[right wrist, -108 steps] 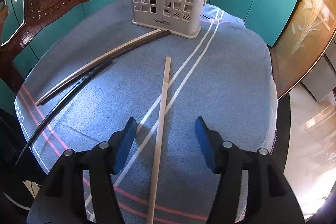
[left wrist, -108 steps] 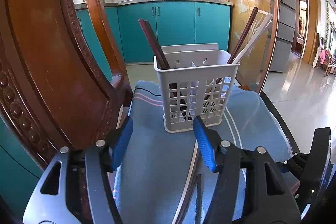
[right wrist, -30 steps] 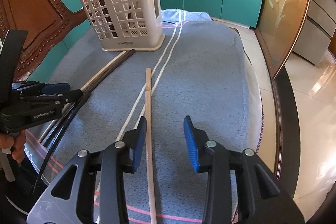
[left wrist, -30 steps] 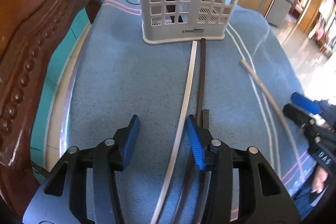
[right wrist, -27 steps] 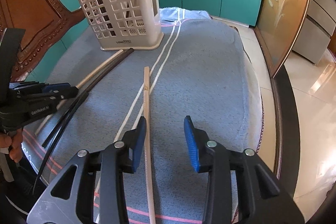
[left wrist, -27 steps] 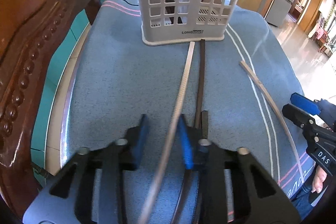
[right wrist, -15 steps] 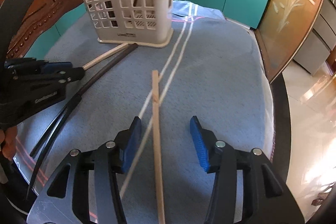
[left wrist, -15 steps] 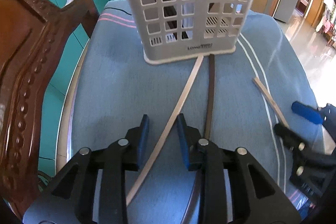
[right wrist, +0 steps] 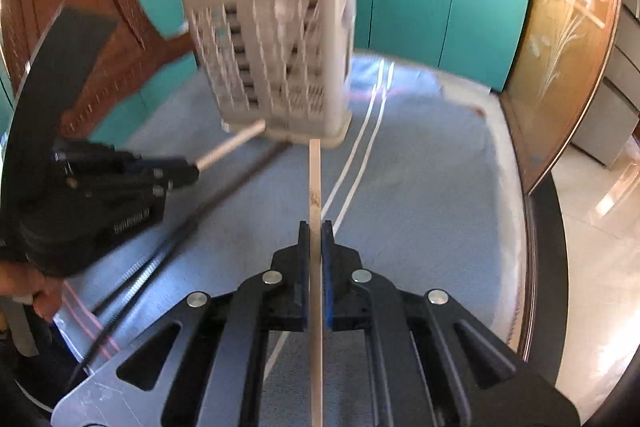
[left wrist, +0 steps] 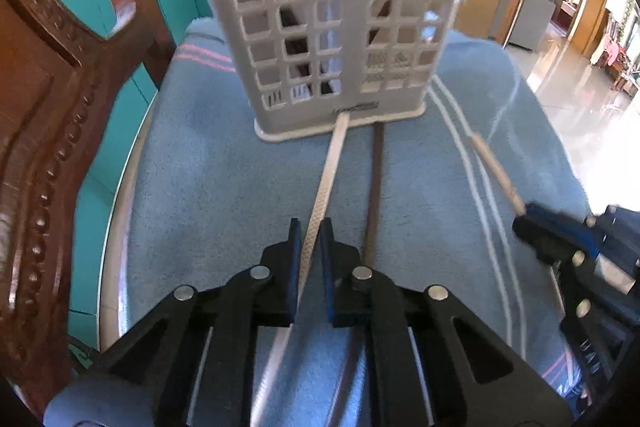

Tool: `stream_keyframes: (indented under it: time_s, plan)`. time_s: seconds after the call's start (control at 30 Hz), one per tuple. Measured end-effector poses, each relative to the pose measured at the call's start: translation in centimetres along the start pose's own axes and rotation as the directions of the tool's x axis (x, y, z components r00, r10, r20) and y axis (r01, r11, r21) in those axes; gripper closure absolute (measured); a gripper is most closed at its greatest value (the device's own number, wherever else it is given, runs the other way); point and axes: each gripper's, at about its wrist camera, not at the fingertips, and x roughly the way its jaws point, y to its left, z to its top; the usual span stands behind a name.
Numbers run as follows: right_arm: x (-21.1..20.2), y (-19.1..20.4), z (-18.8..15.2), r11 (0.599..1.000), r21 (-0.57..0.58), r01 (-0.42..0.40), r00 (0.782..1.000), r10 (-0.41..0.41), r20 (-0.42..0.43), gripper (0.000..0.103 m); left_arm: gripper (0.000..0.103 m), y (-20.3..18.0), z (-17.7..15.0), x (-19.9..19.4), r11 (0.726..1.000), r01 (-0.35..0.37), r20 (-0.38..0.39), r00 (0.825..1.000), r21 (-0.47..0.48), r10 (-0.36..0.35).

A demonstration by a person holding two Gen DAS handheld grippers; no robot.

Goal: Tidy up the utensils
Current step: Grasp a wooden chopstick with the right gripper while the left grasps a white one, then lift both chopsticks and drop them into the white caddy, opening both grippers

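Both jaws have just been closing, each now pinching a chopstick lifted off the blue-clothed bench (left wrist: 208, 195).
Left gripper (left wrist: 311, 239) pinches the white chopstick (left wrist: 332, 163); right gripper (right wrist: 315, 239) the pale chopstick (right wrist: 315, 179); caddy (left wrist: 340, 19) ahead, teal cabinets (right wrist: 448, 7) behind.

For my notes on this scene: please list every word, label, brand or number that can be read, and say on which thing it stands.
Small dark label at the base of the white basket: blurred, not readable.
White print on the body of the left gripper, right wrist view: blurred, not readable.
White print on the body of the right gripper, left wrist view: blurred, not readable.
No other text shows.
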Motion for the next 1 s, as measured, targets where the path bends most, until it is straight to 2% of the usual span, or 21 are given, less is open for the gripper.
stream_keyframes:
  time_s: [0.17, 0.5, 0.73, 0.87, 1.0]
  plan:
    - [-1.4, -1.2, 0.4, 0.999, 0.038, -0.012, 0.999, 0.01, 0.045, 0.097, 0.096, -0.3, -0.3, -2.3, 1.0, 0.008, 0.034, 0.999, 0.013, -0.008]
    - [-1.6, -1.8, -0.4, 0.998, 0.059, -0.009, 1.0, 0.008, 0.031, 0.097, 0.096, 1.4, -0.8, -4.9, 1.0, 0.001, 0.059, 0.998, 0.013, -0.002]
    - [-0.2, -1.4, -0.8, 0.998, 0.066, -0.017, 0.999, 0.018, -0.026, 0.097, 0.096, 2.5, -1.1, -4.7, 1.0, 0.026, 0.038, 0.999, 0.006, -0.026]
    - [-0.5, -1.3, -0.6, 0.997, 0.071, -0.028, 1.0, 0.028, -0.008, 0.097, 0.096, 3.0, -1.3, -4.3, 1.0, 0.029, 0.026, 0.999, -0.006, -0.029]
    - [-0.8, -1.4, -0.4, 0.996, 0.076, -0.041, 0.999, 0.041, 0.01, 0.097, 0.096, 3.3, -1.3, -5.2, 0.999, 0.04, 0.053, 0.998, -0.02, -0.039]
